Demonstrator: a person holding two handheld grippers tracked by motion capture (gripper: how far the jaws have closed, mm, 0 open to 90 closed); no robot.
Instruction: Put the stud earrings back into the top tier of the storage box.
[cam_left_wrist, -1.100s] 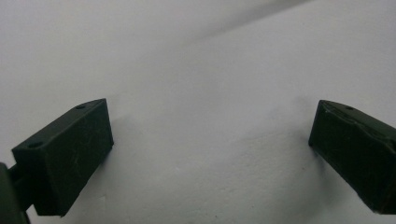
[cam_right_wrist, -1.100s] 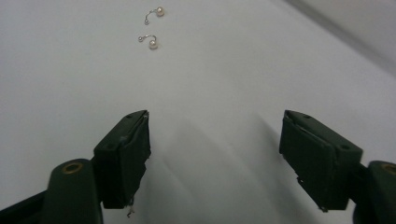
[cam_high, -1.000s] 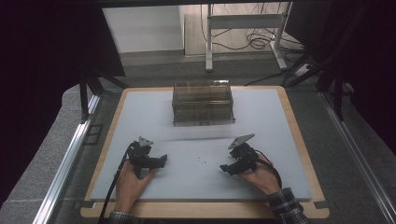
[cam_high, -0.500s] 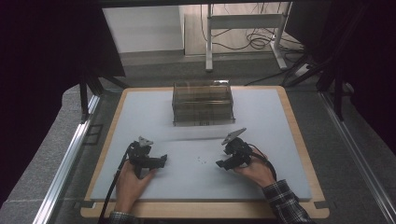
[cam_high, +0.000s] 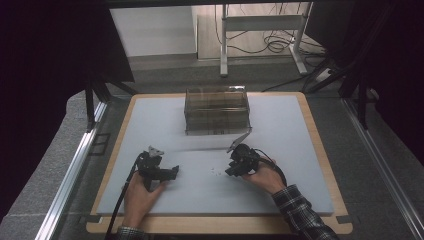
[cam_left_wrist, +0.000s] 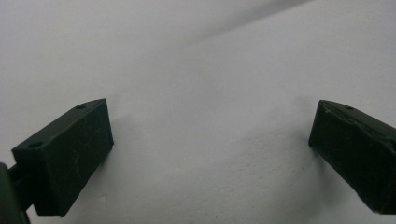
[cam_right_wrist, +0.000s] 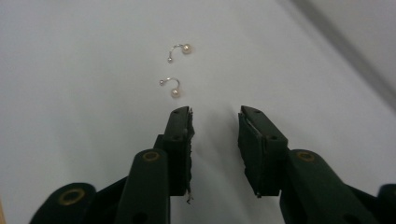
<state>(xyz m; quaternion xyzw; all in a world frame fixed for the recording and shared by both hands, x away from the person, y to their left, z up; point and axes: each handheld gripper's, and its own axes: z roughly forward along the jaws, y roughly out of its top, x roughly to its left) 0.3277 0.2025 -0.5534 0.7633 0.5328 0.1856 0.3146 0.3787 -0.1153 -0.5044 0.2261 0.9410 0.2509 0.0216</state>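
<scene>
Two earrings (cam_right_wrist: 173, 70) loose on tabletop (cam_right_wrist: 70, 93) just ahead of right claw (cam_right_wrist: 215, 116), part-open after closing, empty; none picked yet.

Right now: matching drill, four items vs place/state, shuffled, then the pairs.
Items:
1. left tongs
2. right tongs
3. clear box
4. pearl earrings

Places/states:
A. far middle of the white mat
B. wide apart, nothing between
C. on the mat just ahead of the narrower tongs
D. jaws just been closing, gap narrow, nothing between

Pairs: 1-B, 2-D, 3-A, 4-C
</scene>
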